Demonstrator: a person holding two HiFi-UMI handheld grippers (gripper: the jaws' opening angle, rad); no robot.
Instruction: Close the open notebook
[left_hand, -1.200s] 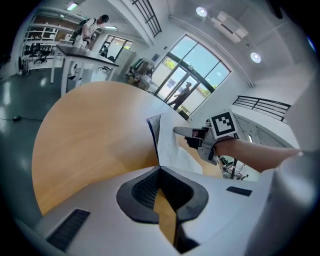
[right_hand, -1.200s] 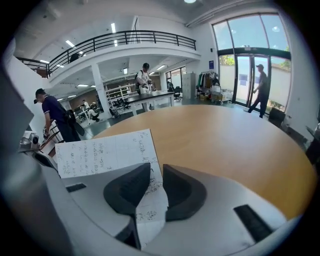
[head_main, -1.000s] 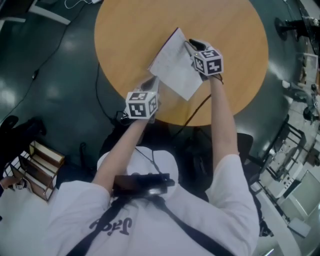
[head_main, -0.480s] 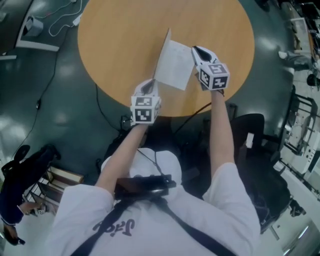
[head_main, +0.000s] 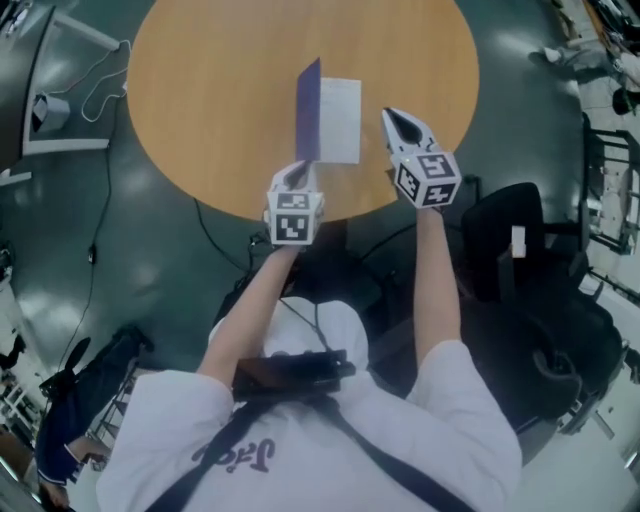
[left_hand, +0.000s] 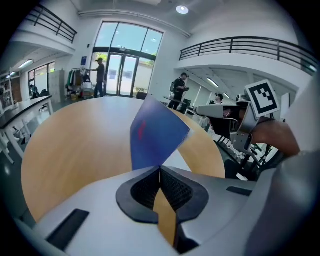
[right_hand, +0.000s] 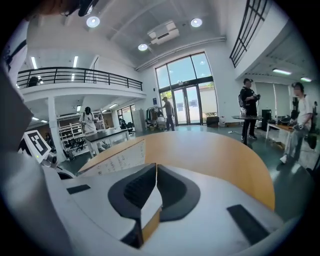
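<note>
The notebook lies near the front edge of the round wooden table (head_main: 220, 90). Its blue cover (head_main: 308, 108) stands nearly upright above the white page (head_main: 341, 120). My left gripper (head_main: 298, 168) is shut at the cover's near edge, and in the left gripper view the blue cover (left_hand: 155, 132) rises straight from the closed tips (left_hand: 160, 169). My right gripper (head_main: 396, 118) hovers just right of the page, apart from it. Its jaws have just been closing, and the right gripper view shows them together (right_hand: 156, 167) with nothing between. The white page (right_hand: 117, 157) shows to their left.
A black office chair (head_main: 520, 250) stands right of the table. A cable (head_main: 100, 70) lies on the dark floor (head_main: 60, 300) at the left. Several people (right_hand: 248, 107) stand in the hall beyond the table, near glass doors (left_hand: 120, 75).
The blue cover has swung up from a low slant to nearly upright. My right gripper has left the page and drawn off to the right. My left gripper stayed at the cover's near edge.
</note>
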